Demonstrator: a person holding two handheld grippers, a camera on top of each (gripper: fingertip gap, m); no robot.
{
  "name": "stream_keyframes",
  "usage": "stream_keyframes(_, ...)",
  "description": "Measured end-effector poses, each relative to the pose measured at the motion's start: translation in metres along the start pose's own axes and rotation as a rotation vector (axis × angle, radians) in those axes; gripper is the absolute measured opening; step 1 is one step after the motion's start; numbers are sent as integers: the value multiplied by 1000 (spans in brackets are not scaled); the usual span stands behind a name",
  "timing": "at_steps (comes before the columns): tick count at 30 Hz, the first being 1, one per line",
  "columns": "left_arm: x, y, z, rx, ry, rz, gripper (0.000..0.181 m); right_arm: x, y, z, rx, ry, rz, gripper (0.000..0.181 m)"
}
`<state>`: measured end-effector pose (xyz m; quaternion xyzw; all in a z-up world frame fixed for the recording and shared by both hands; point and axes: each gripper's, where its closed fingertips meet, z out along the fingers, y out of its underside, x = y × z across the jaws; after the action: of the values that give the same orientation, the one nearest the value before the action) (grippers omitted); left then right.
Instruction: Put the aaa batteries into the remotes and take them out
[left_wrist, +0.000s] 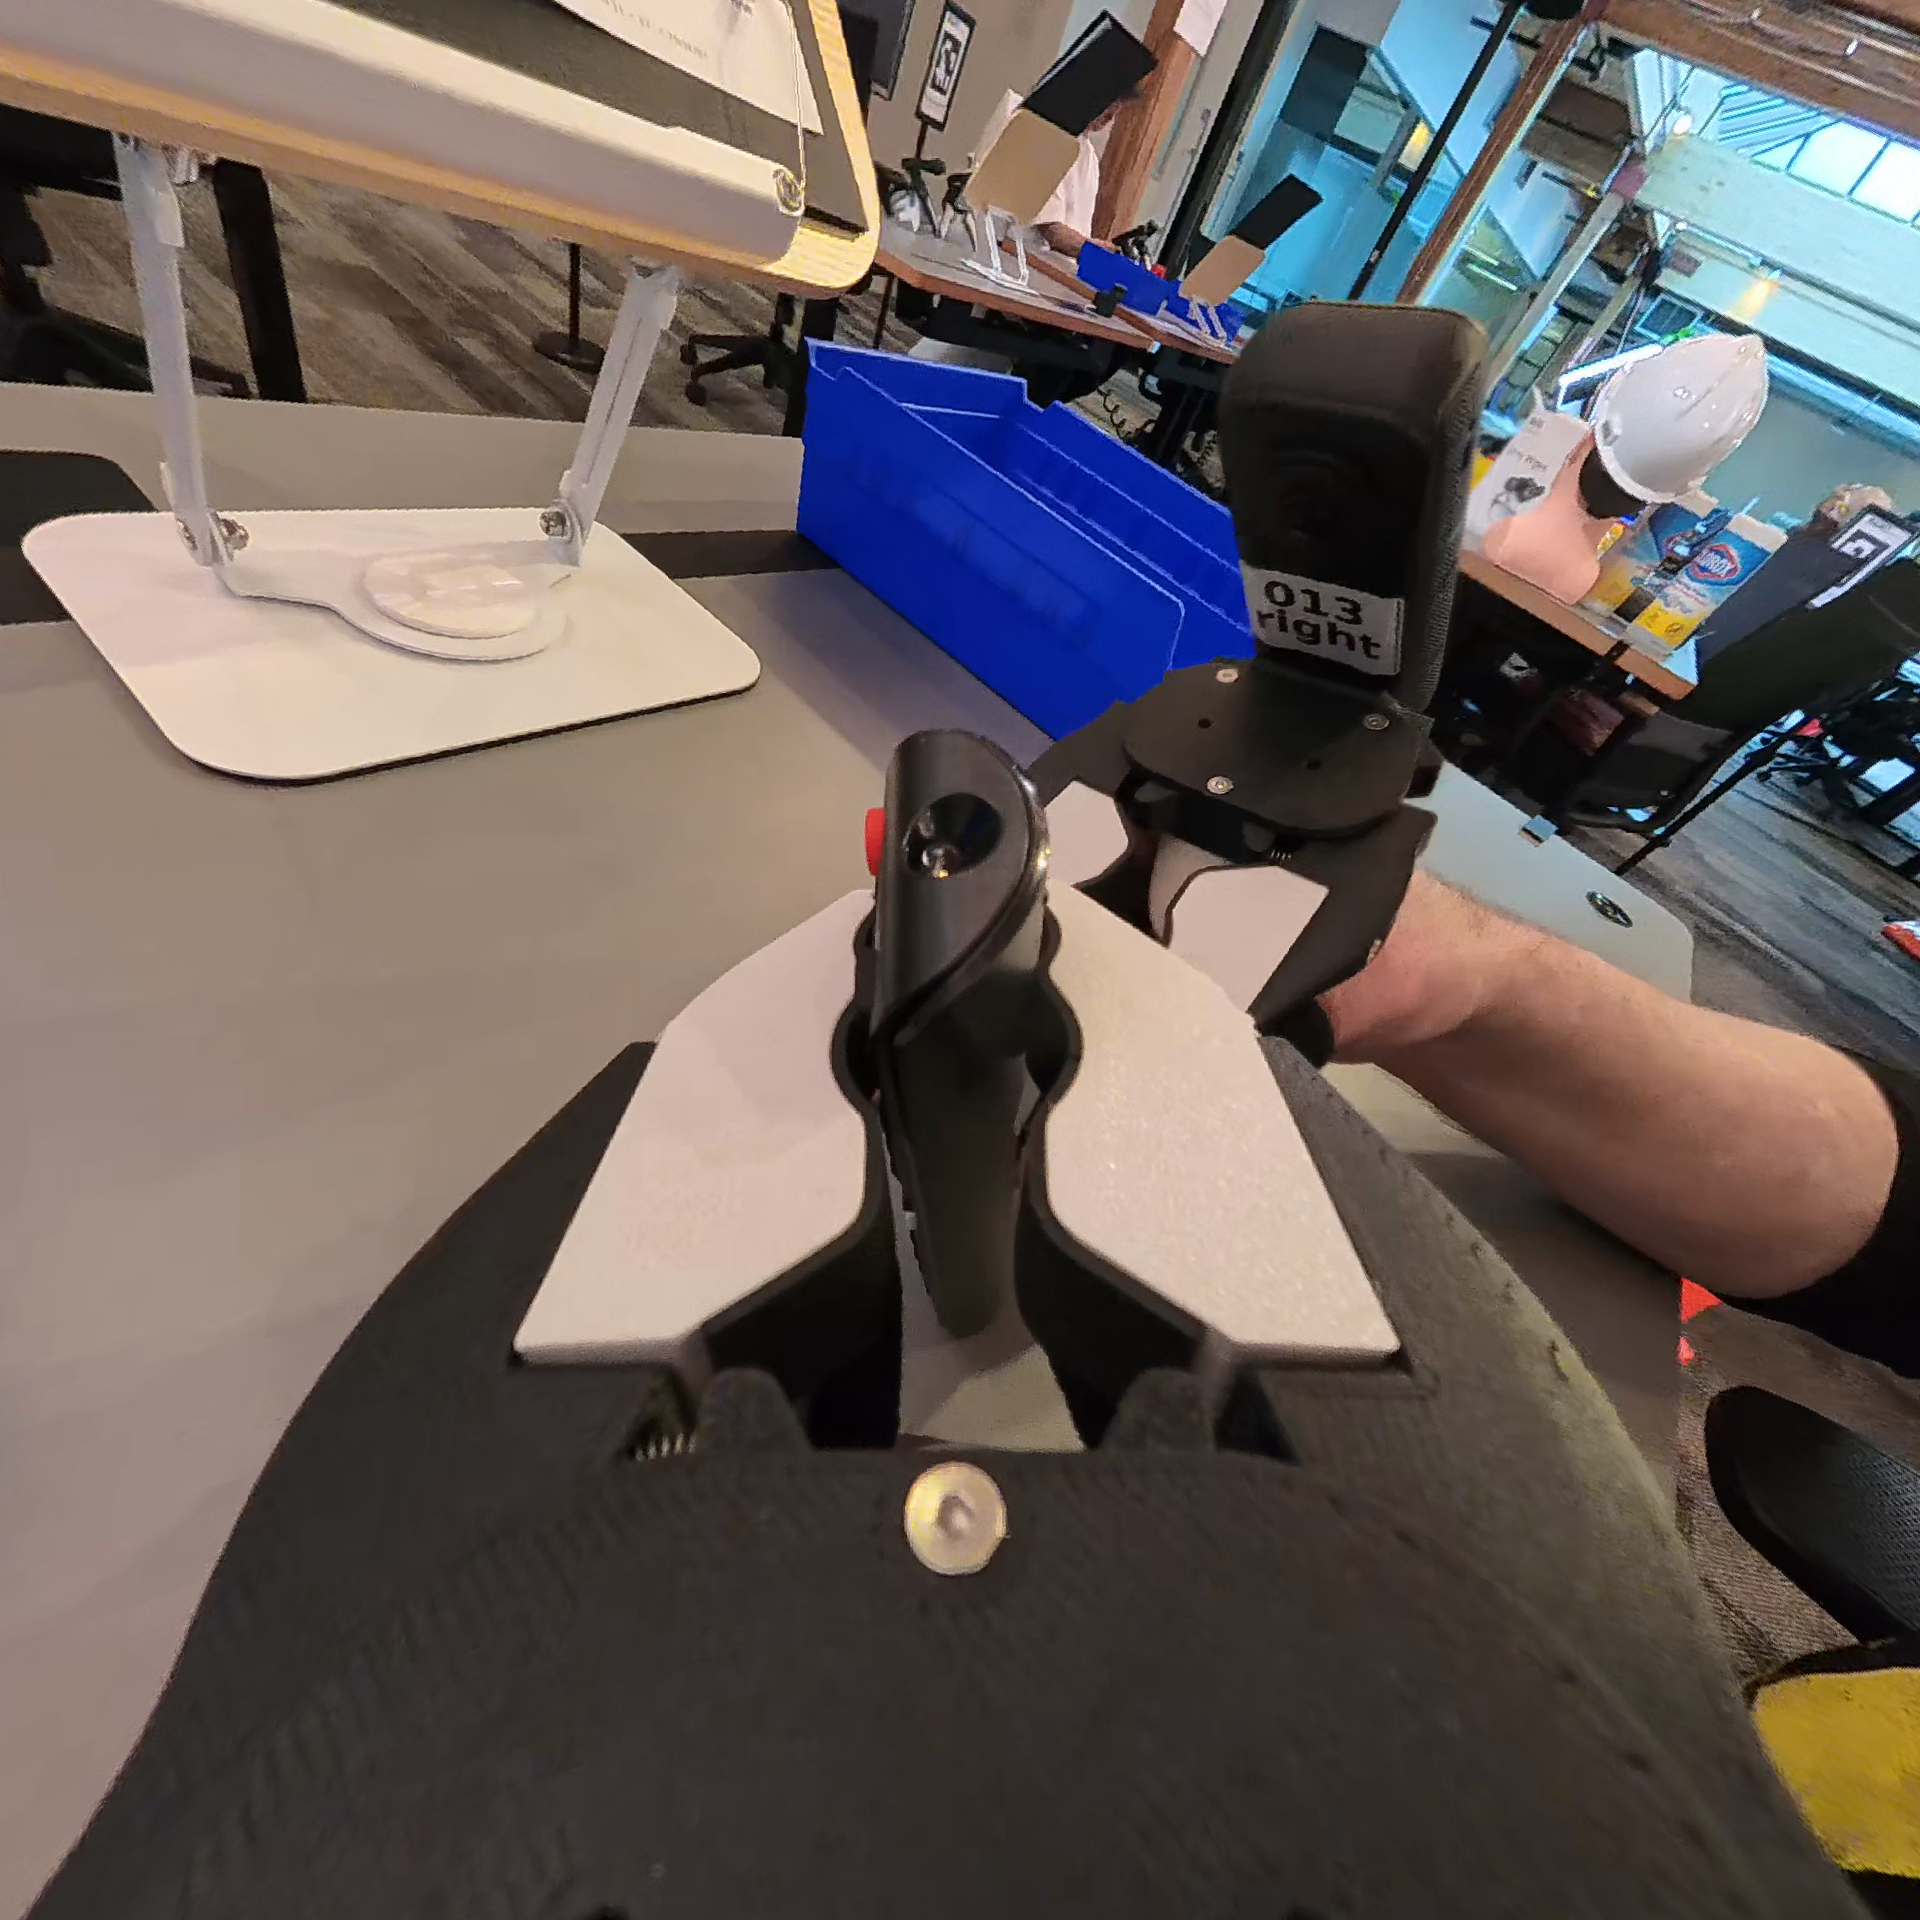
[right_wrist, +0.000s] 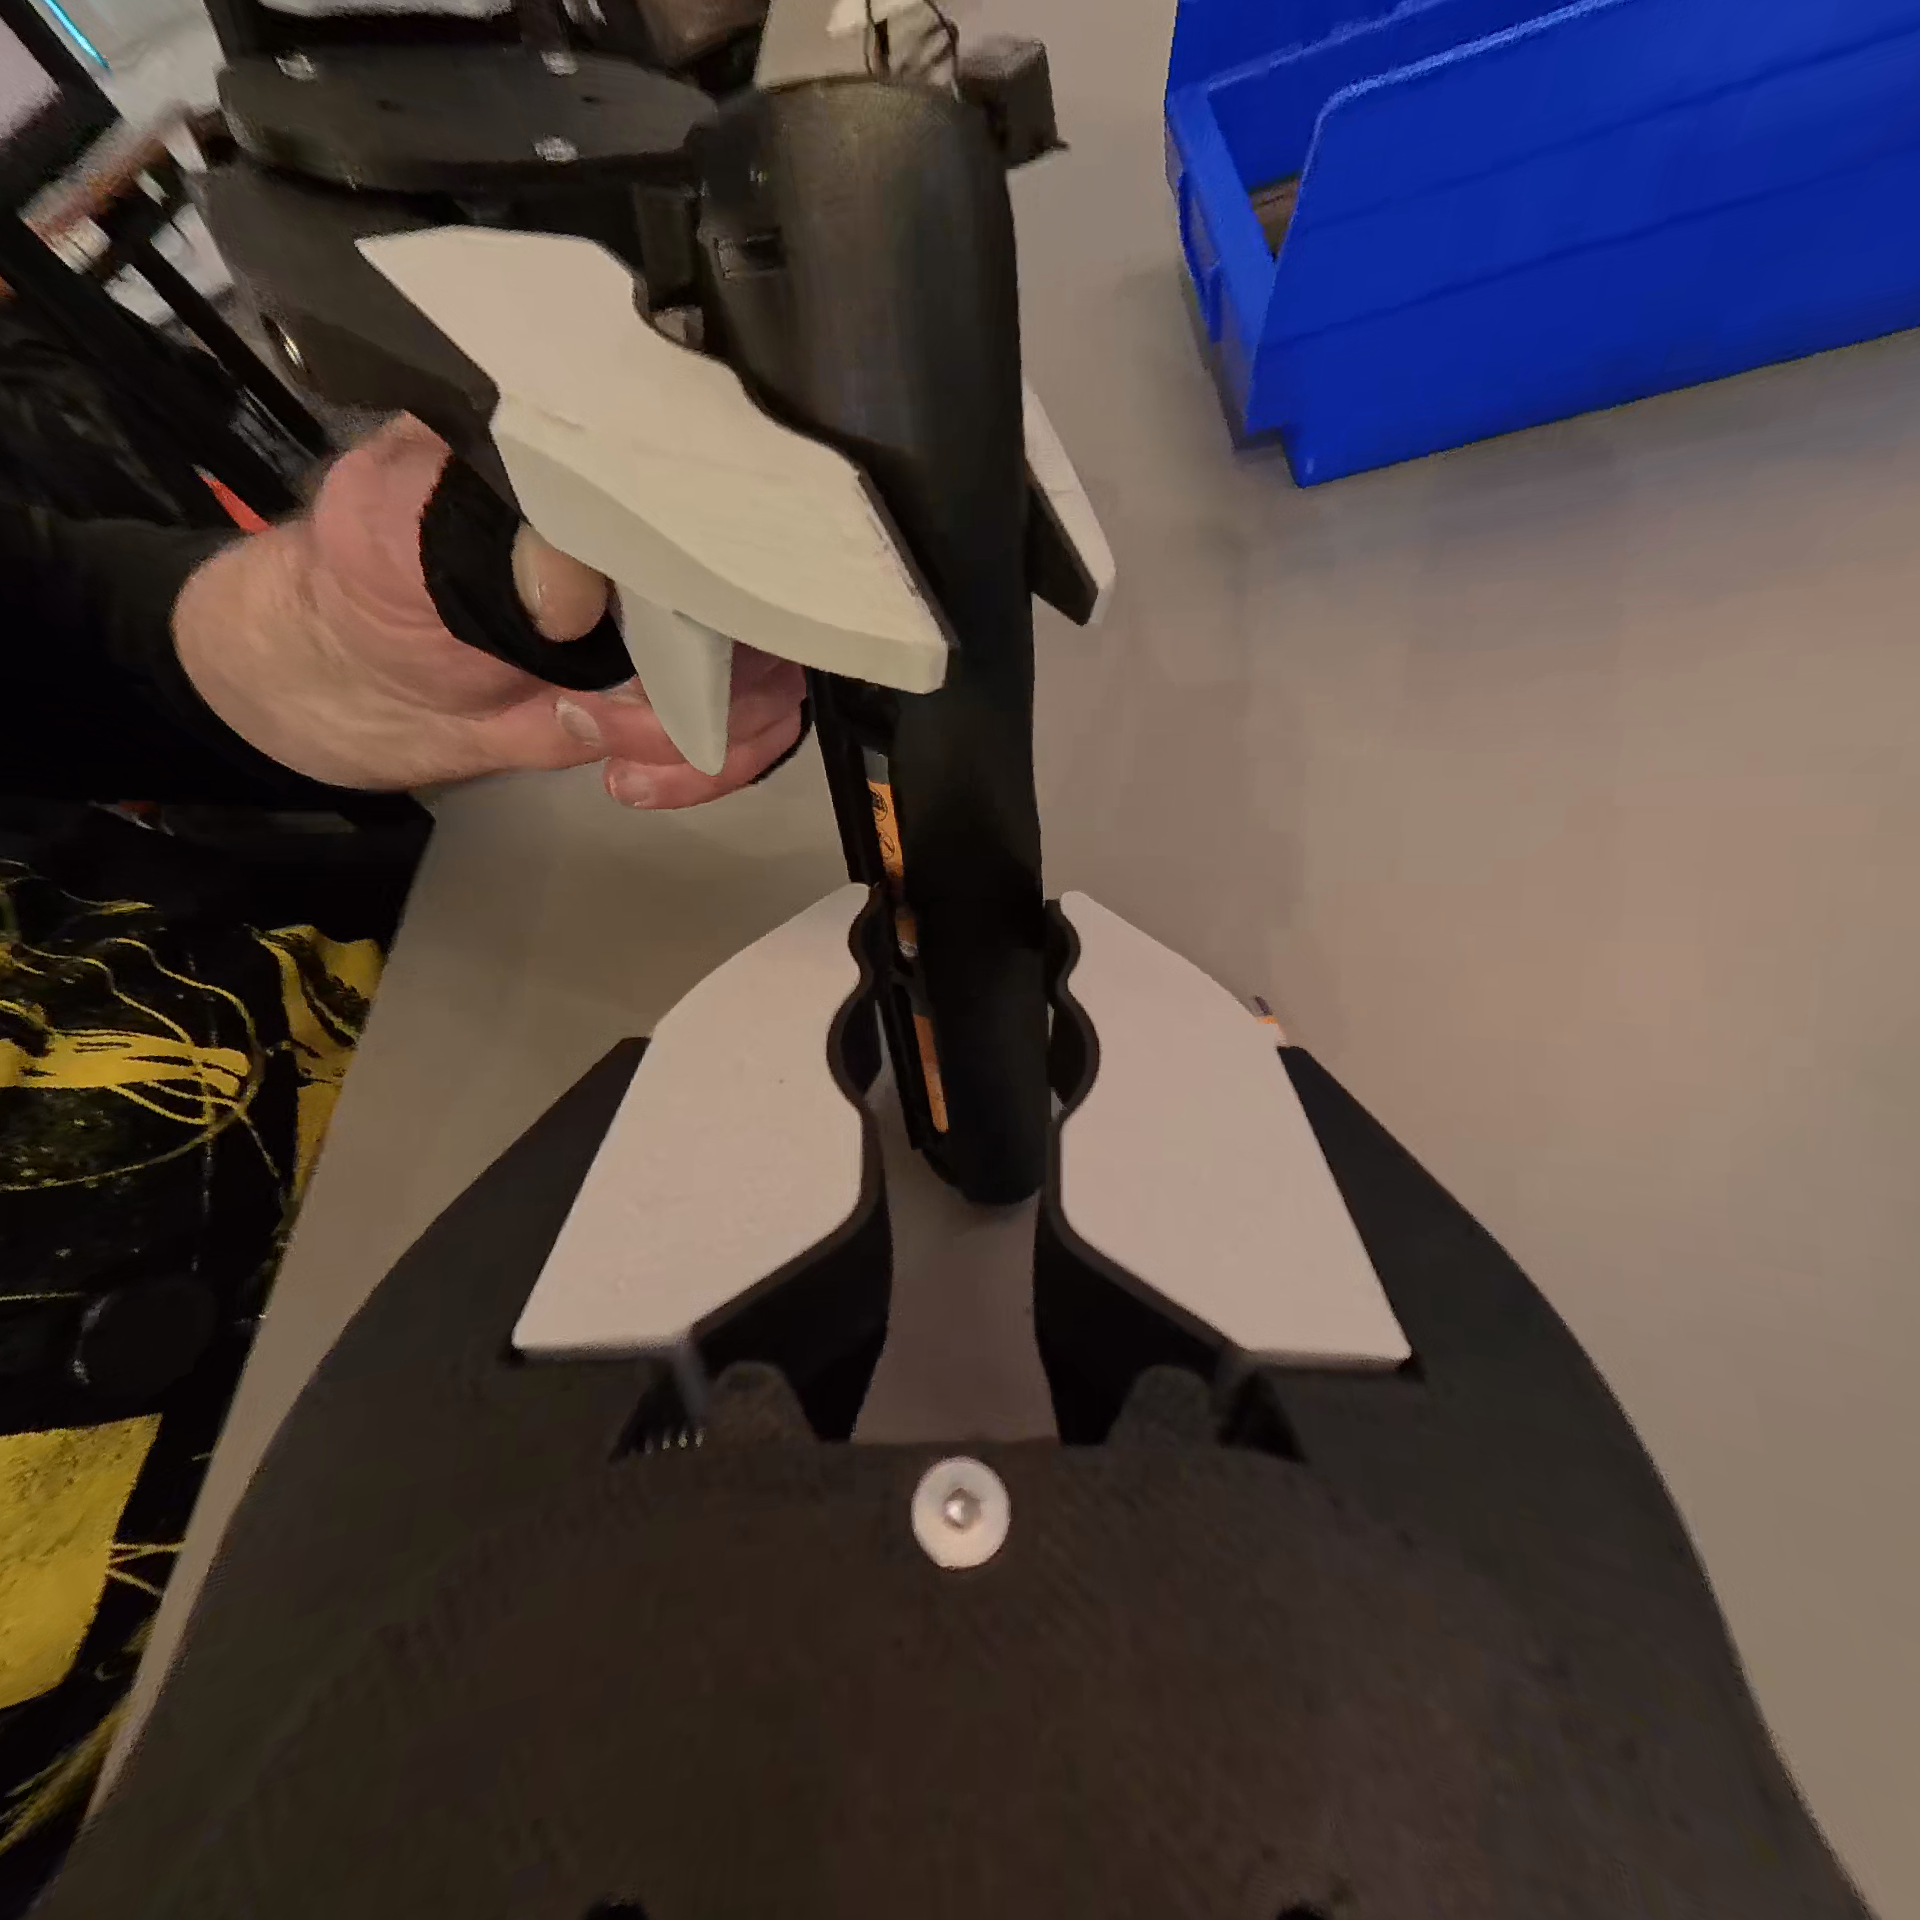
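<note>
Remote (right_wrist: 966, 831), black and slim, is held above the desk (right_wrist: 1455, 831) between both tools: the left tool (left_wrist: 956, 1049) is clamped on its button end, the right tool (right_wrist: 961, 1049) on its other end. An orange-striped battery (right_wrist: 888, 831) shows in the open side slot, seemingly seated. To do this well, keep both grips steady and ease the battery out without twisting. Right of the remote, the blue bin (right_wrist: 1558, 260) holds something dark, unclear.
</note>
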<state>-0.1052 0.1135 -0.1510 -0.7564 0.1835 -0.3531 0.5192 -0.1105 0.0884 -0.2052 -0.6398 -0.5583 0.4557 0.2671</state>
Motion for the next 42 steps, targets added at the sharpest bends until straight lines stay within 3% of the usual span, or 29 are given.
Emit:
stream_keyframes(18,-1,1,2,11,-33,1,23,2,3,-2,-78,62,-26,26)
stream_keyframes(31,-6,0,3,32,-68,-2,23,5,9,-1,-271,101,-61,26)
stream_keyframes(42,-4,-1,0,67,-77,14,23,3,5,-2,-146,130,-31,26)
